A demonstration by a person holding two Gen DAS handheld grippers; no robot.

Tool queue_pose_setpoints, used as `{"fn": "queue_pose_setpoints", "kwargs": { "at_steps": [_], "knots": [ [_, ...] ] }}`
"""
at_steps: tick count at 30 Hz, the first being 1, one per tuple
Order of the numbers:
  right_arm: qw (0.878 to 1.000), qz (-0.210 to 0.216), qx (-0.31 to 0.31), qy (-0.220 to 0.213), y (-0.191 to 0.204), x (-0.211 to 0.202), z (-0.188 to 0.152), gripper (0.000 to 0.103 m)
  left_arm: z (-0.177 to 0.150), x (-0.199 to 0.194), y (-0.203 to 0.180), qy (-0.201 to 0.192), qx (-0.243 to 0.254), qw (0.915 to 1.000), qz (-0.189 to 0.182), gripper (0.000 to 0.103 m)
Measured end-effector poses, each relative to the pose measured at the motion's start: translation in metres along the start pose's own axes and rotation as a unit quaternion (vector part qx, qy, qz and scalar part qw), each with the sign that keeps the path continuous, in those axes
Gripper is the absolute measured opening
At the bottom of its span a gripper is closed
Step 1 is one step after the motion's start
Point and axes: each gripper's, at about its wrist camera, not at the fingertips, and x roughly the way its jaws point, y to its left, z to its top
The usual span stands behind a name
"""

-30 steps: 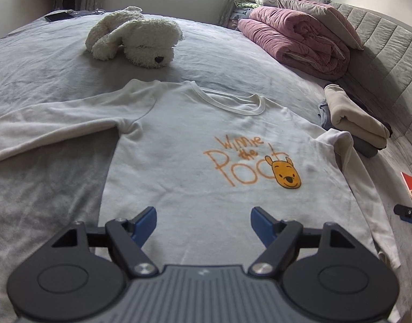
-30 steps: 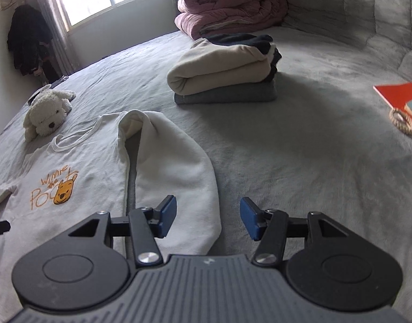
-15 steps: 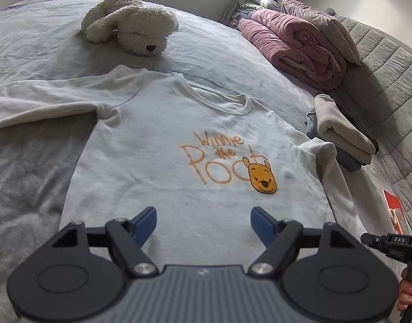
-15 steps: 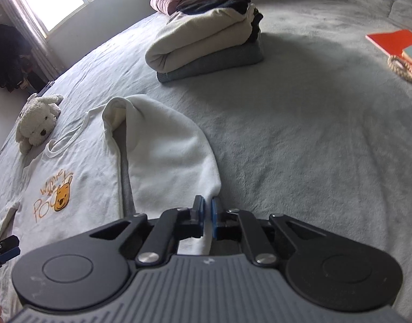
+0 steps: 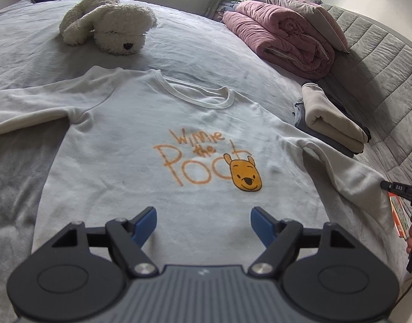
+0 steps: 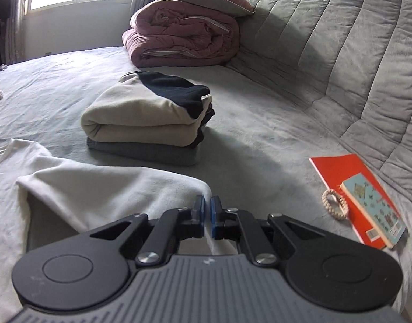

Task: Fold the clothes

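Observation:
A white long-sleeved sweatshirt (image 5: 152, 140) with an orange bear print lies face up on the grey bed (image 5: 195, 53). My left gripper (image 5: 203, 223) hovers open over its lower front, with nothing between the blue pads. The shirt's right sleeve (image 6: 111, 188) is drawn sideways across the bedspread. My right gripper (image 6: 207, 210) is shut on the sleeve's cuff end, and cloth shows under the jaws. The left wrist view catches the right gripper's tip (image 5: 394, 188) and a person's fingers at the far right edge. The left sleeve stretches out to the left.
A folded stack of cream, dark and grey clothes (image 6: 146, 123) sits just beyond the sleeve. A rolled pink duvet (image 6: 184, 40) leans on the quilted headboard (image 6: 340, 53). A red book (image 6: 354, 188) and a woven ring (image 6: 335, 204) lie right. A plush dog (image 5: 109, 27) lies beyond the collar.
The right jaws went from open to shut on the cuff, then swung rightward so the sleeve now lies sideways. The left gripper drifted slightly over the shirt and stayed open.

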Motion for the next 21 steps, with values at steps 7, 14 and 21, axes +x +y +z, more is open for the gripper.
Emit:
{"fn": "queue_pose_setpoints", "kwargs": {
  "at_steps": [7, 14, 21],
  "knots": [
    [0.999, -0.030, -0.033, 0.009, -0.003, 0.046, 0.030, 0.005, 0.002, 0.006, -0.004, 0.010, 0.010, 0.9999, -0.009, 0.078],
    [0.997, -0.030, -0.052, 0.048, 0.004, 0.080, 0.029, 0.006, 0.003, 0.010, -0.008, 0.018, 0.031, 0.9993, -0.011, 0.078],
    [0.998, -0.023, -0.003, 0.052, -0.022, 0.091, 0.025, 0.036, 0.003, 0.015, -0.007, 0.015, 0.043, 0.9990, -0.003, 0.078]
  ]
}}
